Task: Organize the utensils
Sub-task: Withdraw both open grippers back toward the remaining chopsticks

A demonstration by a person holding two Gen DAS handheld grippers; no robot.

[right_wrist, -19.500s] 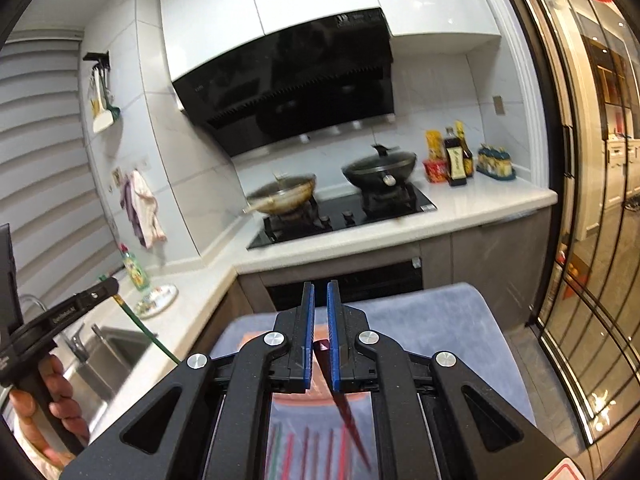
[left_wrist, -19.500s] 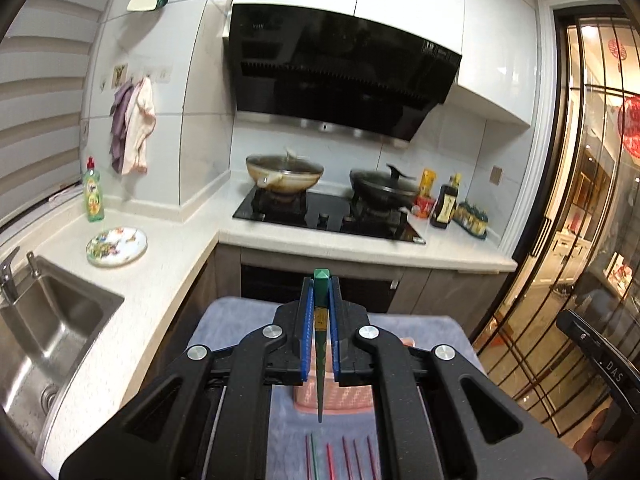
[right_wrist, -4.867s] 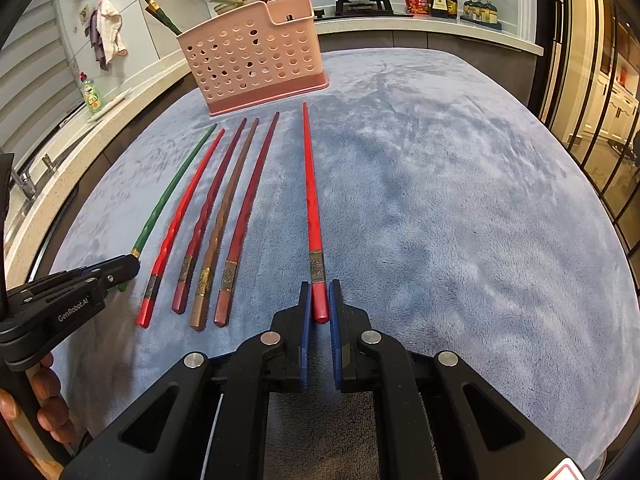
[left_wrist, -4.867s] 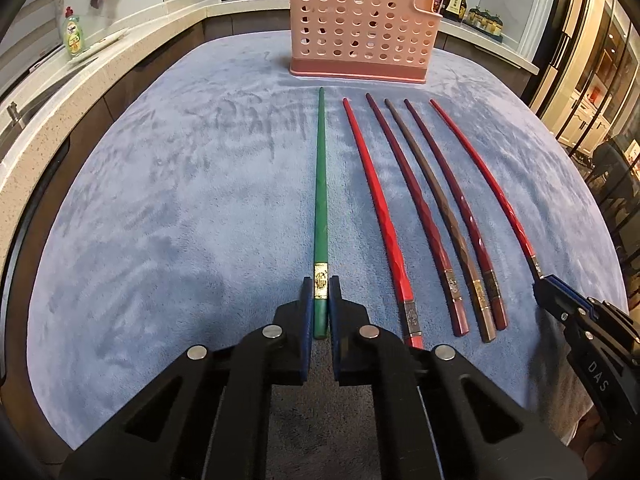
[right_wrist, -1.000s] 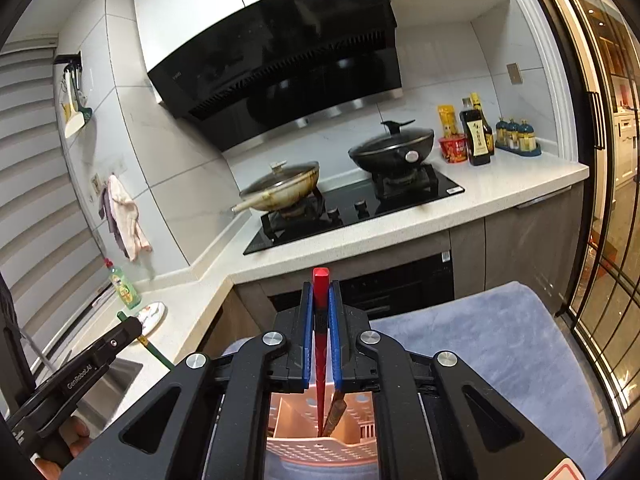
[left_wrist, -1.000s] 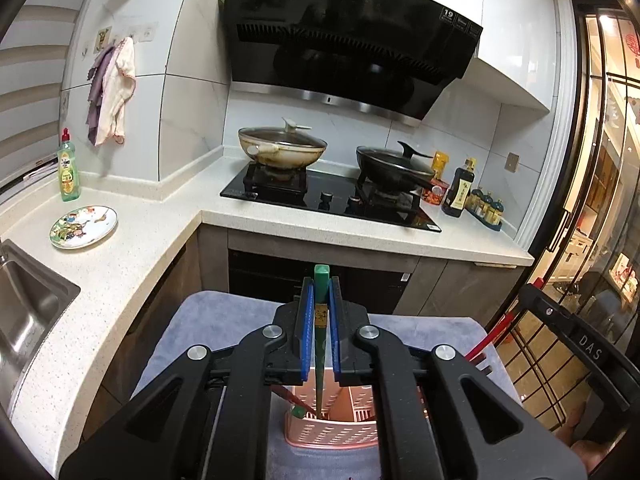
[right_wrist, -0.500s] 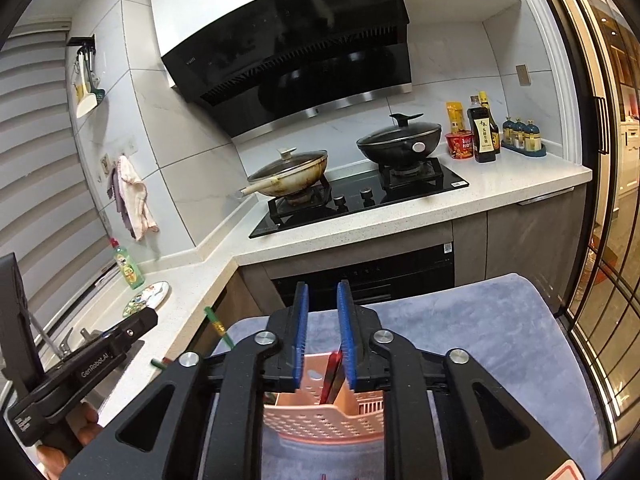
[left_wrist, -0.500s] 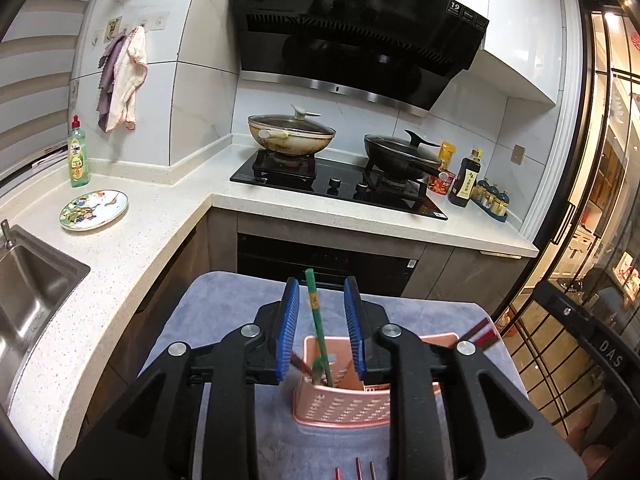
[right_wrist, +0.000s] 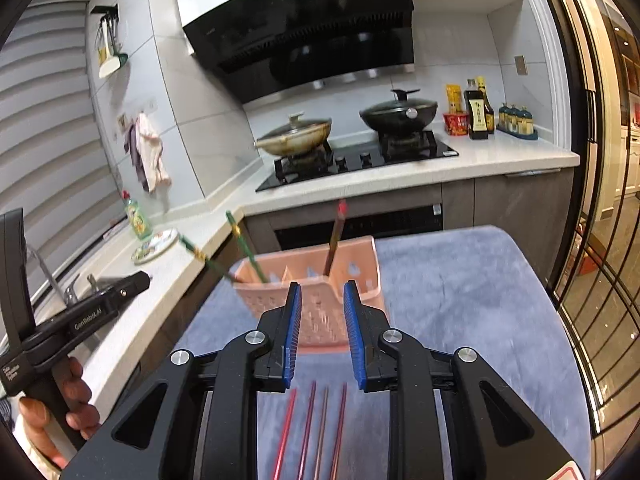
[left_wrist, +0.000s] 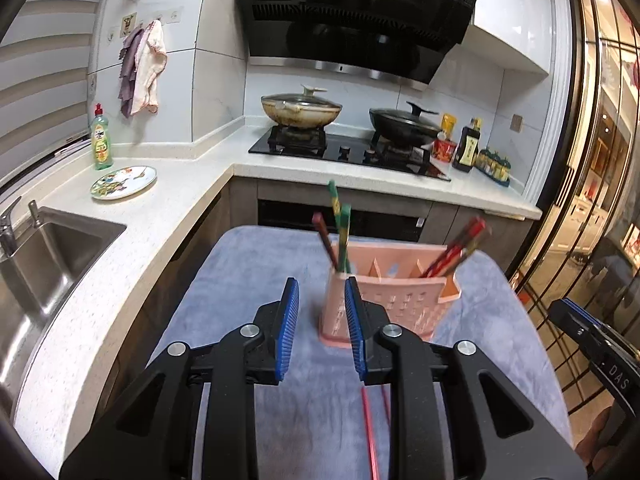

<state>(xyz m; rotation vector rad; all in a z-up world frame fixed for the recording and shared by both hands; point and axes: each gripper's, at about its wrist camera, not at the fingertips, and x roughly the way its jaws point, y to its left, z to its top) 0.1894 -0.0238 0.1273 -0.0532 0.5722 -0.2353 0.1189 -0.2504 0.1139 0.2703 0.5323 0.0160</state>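
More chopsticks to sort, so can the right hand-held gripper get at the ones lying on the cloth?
Probably yes: the right hand-held gripper is open and empty, with the four chopsticks lying uncovered just beneath it.

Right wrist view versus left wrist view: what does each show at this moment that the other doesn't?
Only the right wrist view shows four chopsticks lying on the blue cloth, the hand holding the left gripper, and utensils hanging on the wall.

Only the left wrist view shows the sink and red chopsticks leaning in the basket's right end; just two lying chopsticks are visible there.

Both show the pink basket holding green chopsticks, the stove, and an open, empty gripper: left gripper, right gripper.
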